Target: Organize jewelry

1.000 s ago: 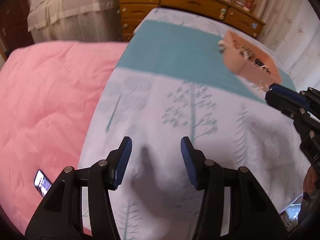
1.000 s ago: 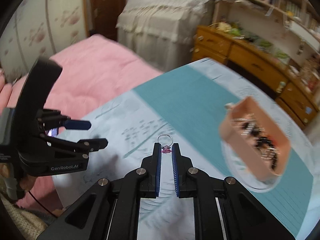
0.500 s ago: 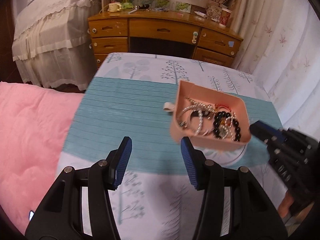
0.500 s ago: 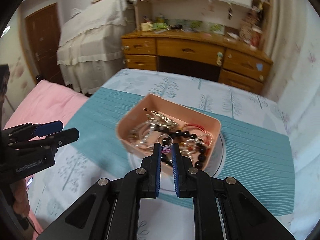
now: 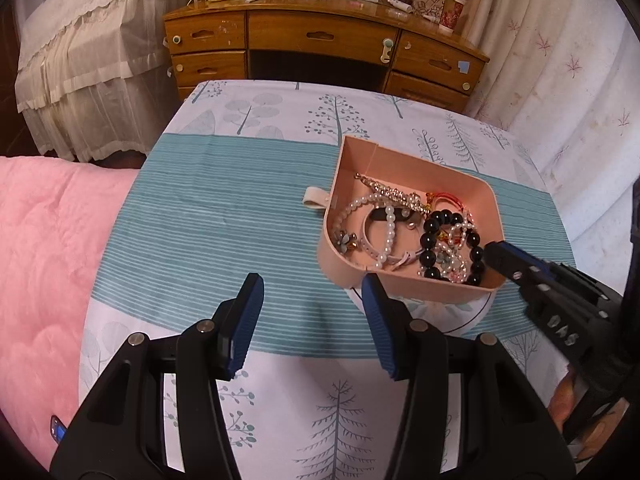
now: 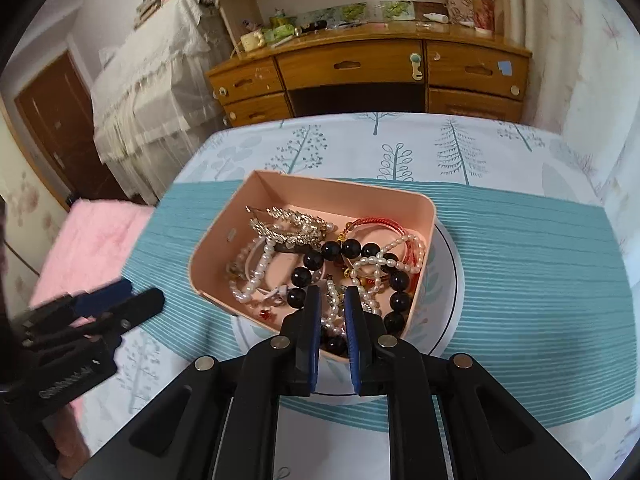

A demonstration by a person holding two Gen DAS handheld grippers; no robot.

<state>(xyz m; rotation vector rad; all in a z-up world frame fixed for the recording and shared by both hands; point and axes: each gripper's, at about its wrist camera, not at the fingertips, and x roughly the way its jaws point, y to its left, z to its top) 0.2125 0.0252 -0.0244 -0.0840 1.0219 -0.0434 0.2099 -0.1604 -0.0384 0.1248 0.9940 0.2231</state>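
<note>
A pink tray holds several bracelets: white pearl ones, a black bead one, a red cord one and a gold chain. It sits on a white plate over a teal striped mat. My left gripper is open and empty, just left of the tray's near corner. My right gripper reaches over the tray's near edge, its jaws slightly apart above the pearls; the ring is no longer visible between them.
A pink quilt lies to the left. A wooden desk with drawers stands beyond the far edge of the tree-print cloth. A curtain hangs at the right. A phone lies on the quilt.
Both grippers swung from the bed's left side toward the tray. My right gripper carried a small ring over the tray; its jaws have parted a little and the ring no longer shows.
</note>
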